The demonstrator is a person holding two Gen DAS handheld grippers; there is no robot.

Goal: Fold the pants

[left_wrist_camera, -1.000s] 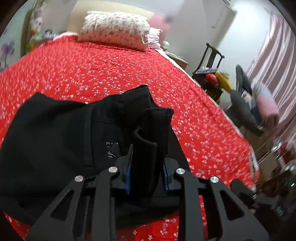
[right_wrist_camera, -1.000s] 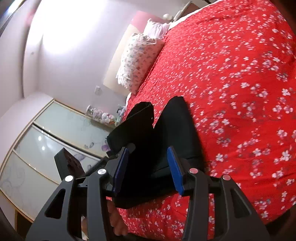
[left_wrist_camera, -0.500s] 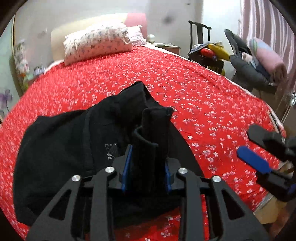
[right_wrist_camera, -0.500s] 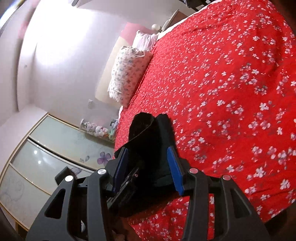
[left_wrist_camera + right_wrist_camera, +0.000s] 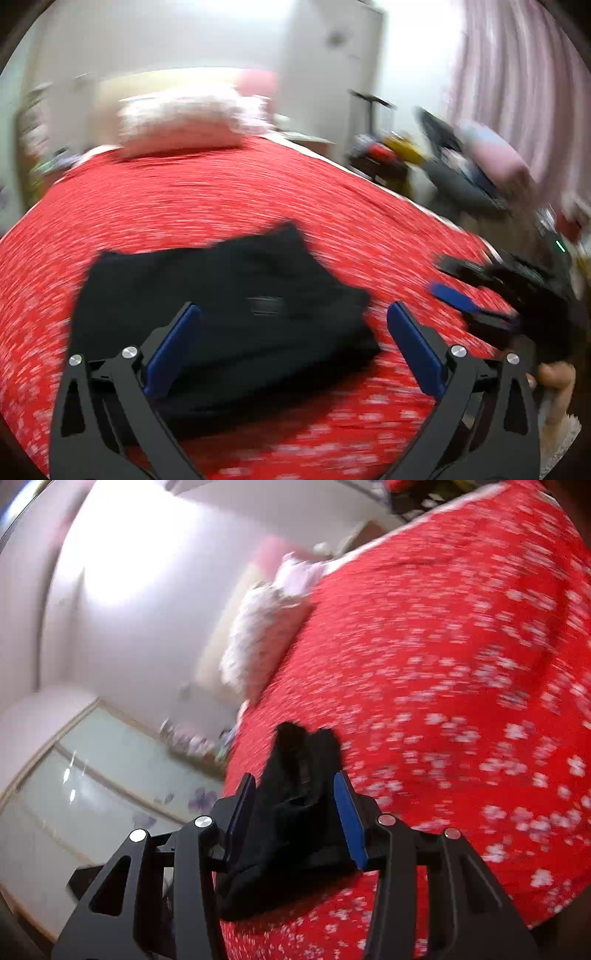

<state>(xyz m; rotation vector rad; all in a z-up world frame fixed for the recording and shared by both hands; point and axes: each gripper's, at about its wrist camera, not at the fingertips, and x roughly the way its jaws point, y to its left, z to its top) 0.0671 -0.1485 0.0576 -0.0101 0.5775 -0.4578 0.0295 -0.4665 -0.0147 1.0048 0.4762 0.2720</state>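
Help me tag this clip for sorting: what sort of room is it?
A home bedroom, most likely. A bed with a red floral bedspread fills the view, a pillow lies at its head, and pink curtains hang on one side. Folded black pants lie on the bed.

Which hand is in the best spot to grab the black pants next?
Probably the left. The left gripper hangs open right over the near edge of the folded black pants. The right gripper is open too, but sits off to the side over the red bedspread, not touching the cloth.
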